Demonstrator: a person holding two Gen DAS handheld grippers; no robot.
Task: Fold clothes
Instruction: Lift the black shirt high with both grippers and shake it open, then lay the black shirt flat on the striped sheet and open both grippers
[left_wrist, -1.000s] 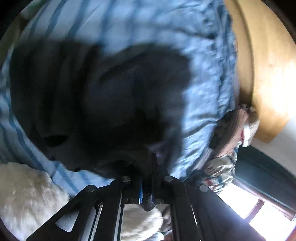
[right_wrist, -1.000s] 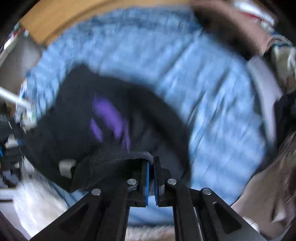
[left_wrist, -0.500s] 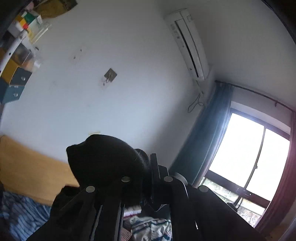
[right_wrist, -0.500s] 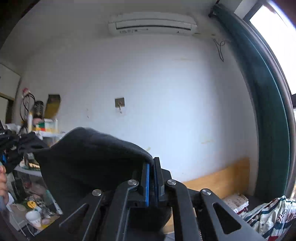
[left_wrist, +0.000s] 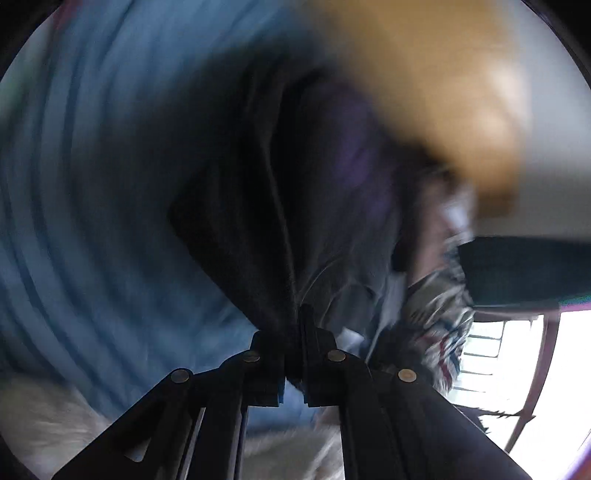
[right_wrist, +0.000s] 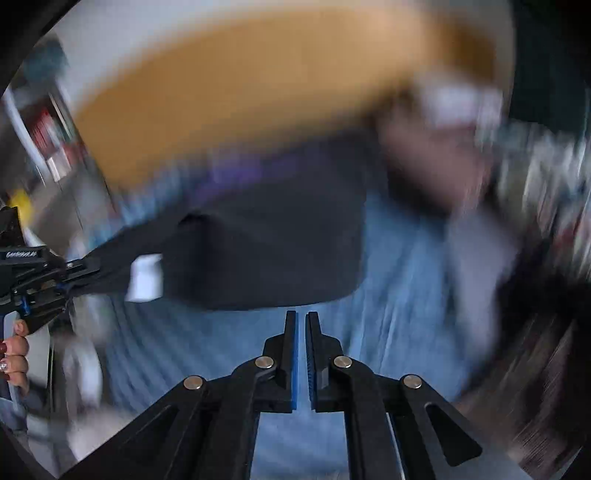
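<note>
The left gripper (left_wrist: 295, 325) is clamped on a corner of the black cloth garment (right_wrist: 266, 251), which stretches over the blue striped bedsheet (right_wrist: 399, 295). The right gripper (right_wrist: 301, 332) is closed and empty, the garment just beyond its tips.

Both views are heavily smeared by motion blur; only the black gripper arms at the bottom stay sharp. Daylight comes from a window (left_wrist: 517, 354) (overexposed, almost white). The fisheye bends and darkens the edges.
</note>
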